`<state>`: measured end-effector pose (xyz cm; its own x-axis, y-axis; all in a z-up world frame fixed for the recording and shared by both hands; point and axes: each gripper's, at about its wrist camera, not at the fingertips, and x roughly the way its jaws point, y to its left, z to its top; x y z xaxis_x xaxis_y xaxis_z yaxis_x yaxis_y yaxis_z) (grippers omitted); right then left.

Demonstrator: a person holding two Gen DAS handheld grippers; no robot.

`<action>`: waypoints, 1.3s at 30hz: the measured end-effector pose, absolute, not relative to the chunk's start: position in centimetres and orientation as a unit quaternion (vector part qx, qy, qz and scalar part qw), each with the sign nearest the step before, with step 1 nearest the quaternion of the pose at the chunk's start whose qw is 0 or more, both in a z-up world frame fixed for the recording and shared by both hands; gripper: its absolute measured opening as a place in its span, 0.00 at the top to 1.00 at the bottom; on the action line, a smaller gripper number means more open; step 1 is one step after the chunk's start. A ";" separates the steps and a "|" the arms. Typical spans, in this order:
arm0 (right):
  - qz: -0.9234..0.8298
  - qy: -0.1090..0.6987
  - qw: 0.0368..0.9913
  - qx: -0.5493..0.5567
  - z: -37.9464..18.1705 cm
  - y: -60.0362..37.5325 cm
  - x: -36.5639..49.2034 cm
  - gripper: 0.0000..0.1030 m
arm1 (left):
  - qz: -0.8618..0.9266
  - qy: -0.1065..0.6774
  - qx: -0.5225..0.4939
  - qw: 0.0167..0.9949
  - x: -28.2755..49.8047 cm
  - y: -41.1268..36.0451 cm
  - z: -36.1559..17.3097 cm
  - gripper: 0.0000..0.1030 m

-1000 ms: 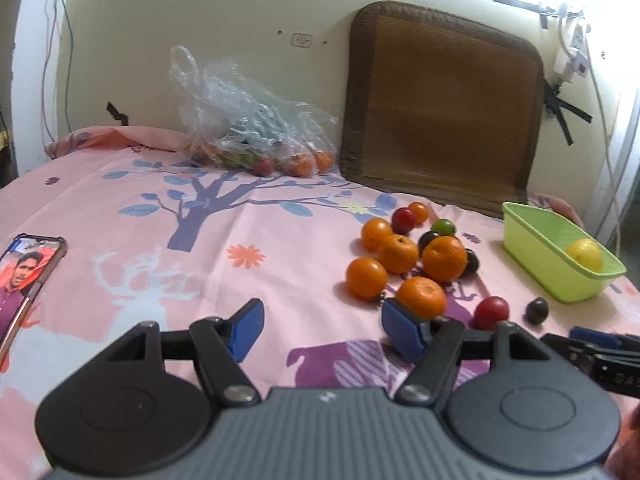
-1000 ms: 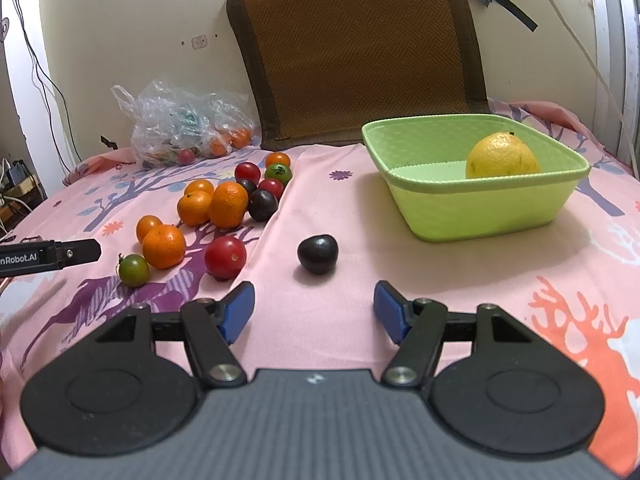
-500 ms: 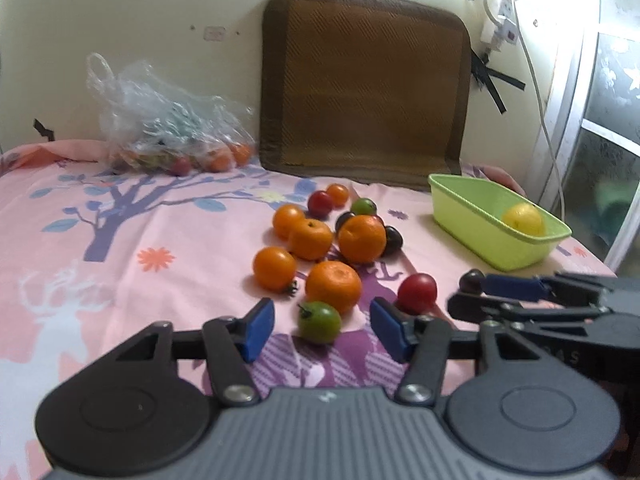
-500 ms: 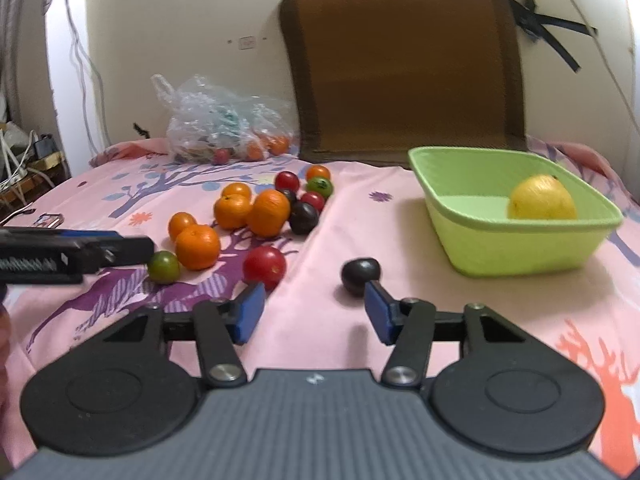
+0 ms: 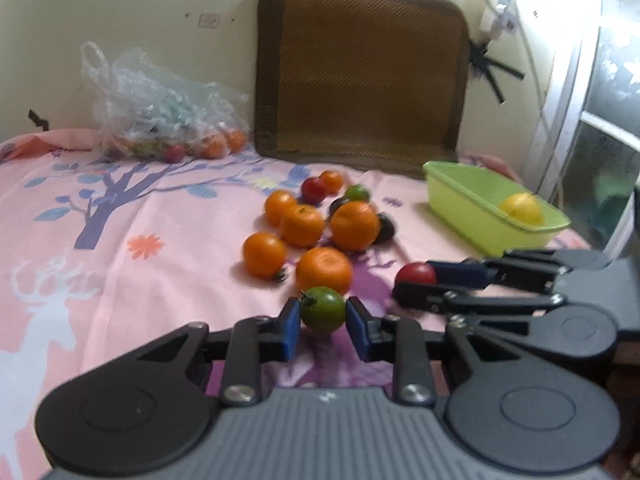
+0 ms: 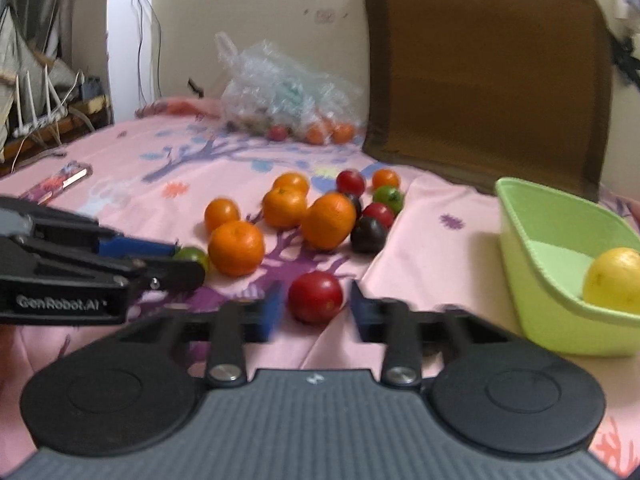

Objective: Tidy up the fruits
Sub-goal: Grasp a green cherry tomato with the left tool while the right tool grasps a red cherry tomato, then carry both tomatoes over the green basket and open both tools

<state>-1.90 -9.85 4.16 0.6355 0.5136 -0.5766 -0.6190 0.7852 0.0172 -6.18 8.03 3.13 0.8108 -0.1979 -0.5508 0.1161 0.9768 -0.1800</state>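
A green tomato (image 5: 323, 309) lies on the pink sheet between the blue pads of my left gripper (image 5: 322, 326); the pads stand close on both sides, contact unclear. A red tomato (image 6: 315, 297) lies between the pads of my right gripper (image 6: 316, 312), with small gaps each side. Several oranges (image 5: 354, 225), red, green and dark fruits lie in a cluster behind. A green basket (image 5: 464, 208) at the right holds a yellow lemon (image 5: 522, 208). The right gripper shows from the side in the left wrist view (image 5: 416, 284), the left gripper in the right wrist view (image 6: 176, 260).
A clear plastic bag of fruit (image 5: 160, 120) sits at the back left against the wall. A brown woven cushion (image 5: 360, 68) leans on the wall behind the fruit. A phone (image 6: 60, 180) lies on the sheet at the far left.
Both grippers moved forward and narrowed. The left now has the green tomato between its pads; the right shifted left from the dark fruit to the red tomato.
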 end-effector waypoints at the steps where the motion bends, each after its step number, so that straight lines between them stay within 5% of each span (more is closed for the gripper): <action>1: 0.315 0.286 0.900 -0.090 4.2 -10.0 -2.1 0.69 | -0.090 0.291 -0.069 0.950 -6.1 7.6 3.6 0.75; 13: 0.173 0.160 0.972 -0.021 7.5 -19.5 -3.1 0.69 | -0.201 0.251 -0.026 0.947 2.4 -3.3 8.4 0.75; 19: 0.126 0.185 0.975 -0.005 6.6 -23.0 -1.0 0.69 | -0.213 0.275 0.000 0.937 6.1 -7.8 7.2 0.74; 34: 0.129 0.184 0.974 0.018 5.4 -23.8 -0.6 0.67 | -0.197 0.277 -0.004 0.940 6.0 -7.8 6.6 0.61; 39: 0.126 0.182 0.974 0.048 5.4 -24.5 -0.6 0.58 | -0.165 0.254 -0.057 0.952 3.0 -2.7 8.0 0.61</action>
<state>-0.64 -24.50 5.38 0.9023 0.2628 -0.3417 -0.2277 0.9637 0.1397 2.99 -2.72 7.97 0.8172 -0.3422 -0.4637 0.2842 0.9393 -0.1922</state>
